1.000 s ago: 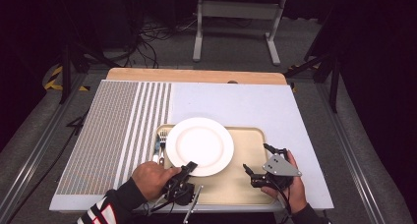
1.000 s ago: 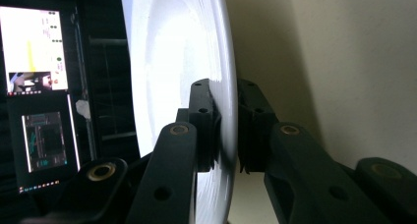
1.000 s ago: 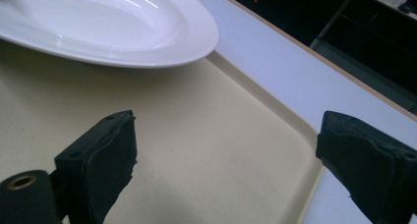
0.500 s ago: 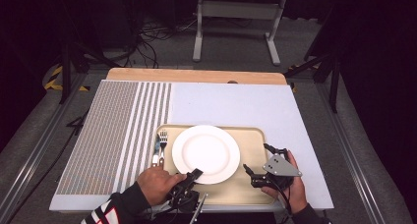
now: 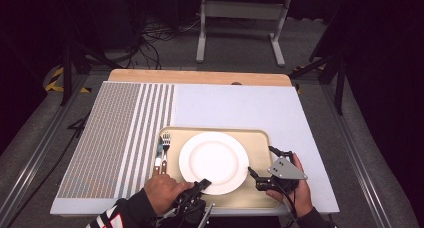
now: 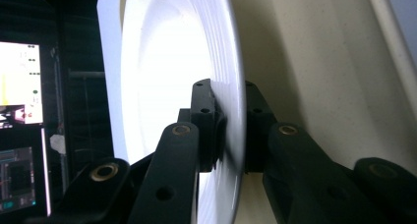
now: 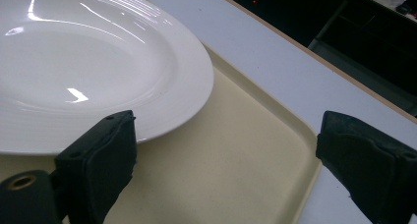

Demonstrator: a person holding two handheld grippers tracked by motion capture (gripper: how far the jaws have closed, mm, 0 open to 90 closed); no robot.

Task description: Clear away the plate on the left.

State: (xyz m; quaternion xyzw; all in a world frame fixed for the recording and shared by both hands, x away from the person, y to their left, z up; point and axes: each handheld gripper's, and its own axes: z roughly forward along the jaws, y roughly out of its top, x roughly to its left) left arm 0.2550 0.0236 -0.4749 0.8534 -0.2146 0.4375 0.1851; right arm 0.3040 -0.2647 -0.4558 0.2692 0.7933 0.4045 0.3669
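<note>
Left gripper view: the left claw [image 6: 230, 121] pinches the near rim of the white plate [image 6: 167, 86], which sits on the beige tray [image 5: 260, 138]; the right claw [image 7: 226, 160] gapes wide just beside it.

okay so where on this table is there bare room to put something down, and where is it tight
Bare room: the grey mat beyond the tray, and the striped mat left of the fork. Tight: the tray itself, where the plate leaves narrow margins, the left gripper clamps its near rim, and the right gripper sits open beside it.
</note>
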